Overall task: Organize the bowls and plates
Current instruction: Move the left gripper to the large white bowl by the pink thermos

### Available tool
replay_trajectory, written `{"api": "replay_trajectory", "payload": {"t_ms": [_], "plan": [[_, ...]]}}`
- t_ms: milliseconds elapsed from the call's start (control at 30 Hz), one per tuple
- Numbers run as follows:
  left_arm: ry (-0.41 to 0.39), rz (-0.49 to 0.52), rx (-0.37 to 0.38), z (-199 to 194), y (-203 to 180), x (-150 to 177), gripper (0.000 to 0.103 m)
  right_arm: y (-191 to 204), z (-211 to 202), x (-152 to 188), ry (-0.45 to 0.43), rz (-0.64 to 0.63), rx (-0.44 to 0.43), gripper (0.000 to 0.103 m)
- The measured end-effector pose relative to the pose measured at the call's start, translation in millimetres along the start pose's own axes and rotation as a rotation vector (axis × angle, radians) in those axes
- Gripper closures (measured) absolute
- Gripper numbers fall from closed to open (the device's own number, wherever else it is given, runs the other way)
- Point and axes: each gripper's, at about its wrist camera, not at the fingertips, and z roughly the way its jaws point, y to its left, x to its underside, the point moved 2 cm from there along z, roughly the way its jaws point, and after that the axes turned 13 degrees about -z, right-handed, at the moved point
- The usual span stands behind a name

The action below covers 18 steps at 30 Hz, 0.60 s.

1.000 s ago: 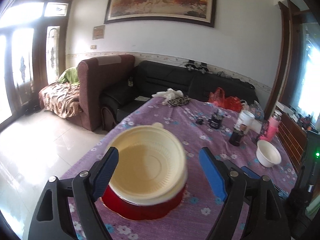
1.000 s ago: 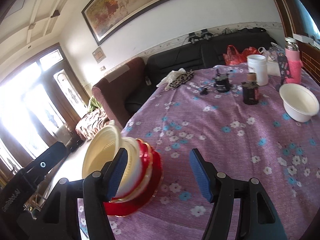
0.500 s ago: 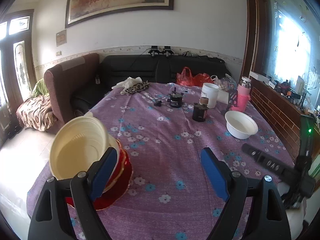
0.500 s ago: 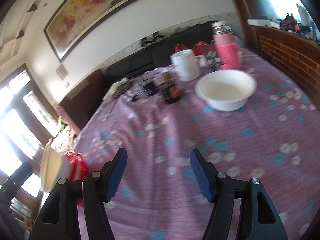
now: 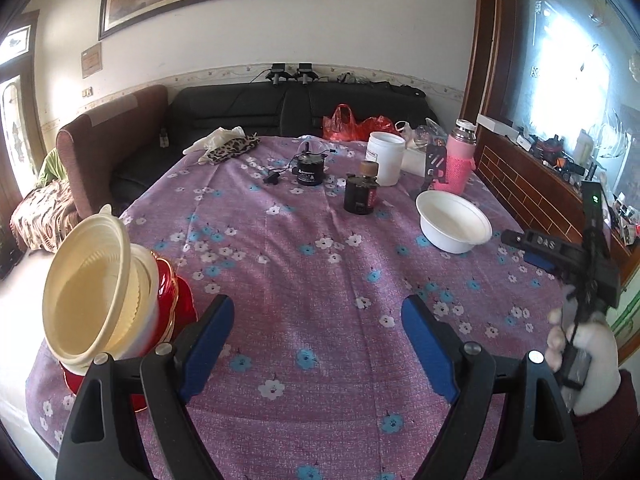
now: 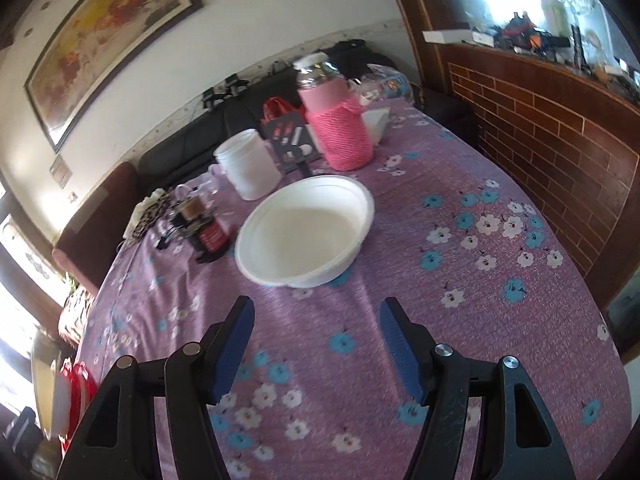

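A white bowl (image 6: 306, 229) sits on the purple flowered tablecloth just ahead of my right gripper (image 6: 318, 320), which is open and empty. The same bowl shows at the right in the left wrist view (image 5: 454, 222). A stack of cream bowls on red dishes (image 5: 100, 300) stands at the table's left edge, left of my left gripper (image 5: 318, 322), which is open and empty. The stack shows blurred at the far left of the right wrist view (image 6: 60, 392). The right gripper's body (image 5: 560, 248) appears at the right of the left wrist view.
Behind the white bowl stand a pink-sleeved bottle (image 6: 338, 120), a white jar (image 6: 250, 168) and a dark jar (image 6: 210, 232). A small black device (image 5: 310, 170) and a leopard-print cloth (image 5: 232, 148) lie farther back. A brick-faced ledge (image 6: 560, 128) runs along the table's right side.
My right gripper has swung from the stack across to the white bowl, now close in front. My left gripper has turned right, away from the stack, which now sits at its left.
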Motion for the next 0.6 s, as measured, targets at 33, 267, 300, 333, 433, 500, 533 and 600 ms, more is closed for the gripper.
{"api": "replay_trajectory", "payload": {"t_ms": [33,267,300,333,433,500,533,600], "plan": [[0.001,0.003,-0.001,0.5,-0.5,-0.1,0.018,-6.1,6.6,-3.9,0.006,0.018,0.012,0.034],[0.035,0.002,0.007,13.6,-1.9,0.1,0.018,-19.4,38.1,-14.2,0.031,0.101,0.013,0.034],[0.044,0.009,0.014,16.7,-4.9,-0.8,0.018,-18.6,39.4,-14.2,0.027,0.103,0.01,0.034],[0.051,0.015,0.024,18.5,-7.8,-1.5,0.018,-17.2,40.9,-14.3,0.024,0.1,0.009,0.034],[0.08,0.037,0.055,28.3,-20.4,-7.7,0.018,-13.4,43.8,-15.0,0.02,0.083,0.008,0.034],[0.098,0.058,0.071,36.5,-30.6,-14.0,0.018,-12.5,44.6,-17.5,0.014,0.069,0.011,0.034],[0.102,0.067,0.078,40.0,-36.3,-18.6,0.018,-12.3,44.4,-19.1,0.008,0.059,0.018,0.034],[0.098,0.078,0.091,44.7,-46.8,-28.1,0.018,-13.0,44.2,-22.4,-0.003,0.042,0.035,0.034]]}}
